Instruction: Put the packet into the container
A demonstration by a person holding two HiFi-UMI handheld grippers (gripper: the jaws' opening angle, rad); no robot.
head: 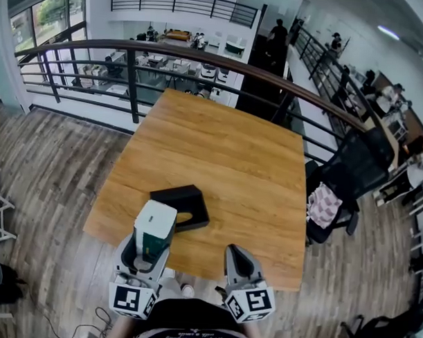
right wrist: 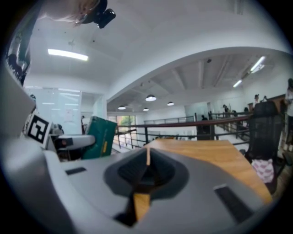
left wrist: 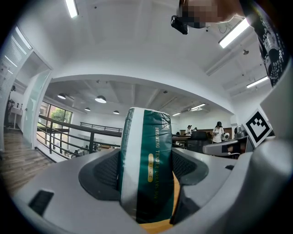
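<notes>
Green-and-white "TENDER DREAMS" packet (left wrist: 145, 169) tight in jaws of left gripper (head: 152, 242); right gripper (right wrist: 147, 159), jaws together, empty.

Packet (left wrist: 145, 151), dark green with a white band and pale print running down its face, is standing upright. It is being pinched on both sides by the left gripper (left wrist: 147, 170), with its top sticking up past the jaws. Container (head: 181, 204), black, low and rectangular, is sitting skewed on the wooden table (head: 233, 145), close to the near edge. In the head view the packet is overlapping the container's near-left corner, not sitting inside it.
</notes>
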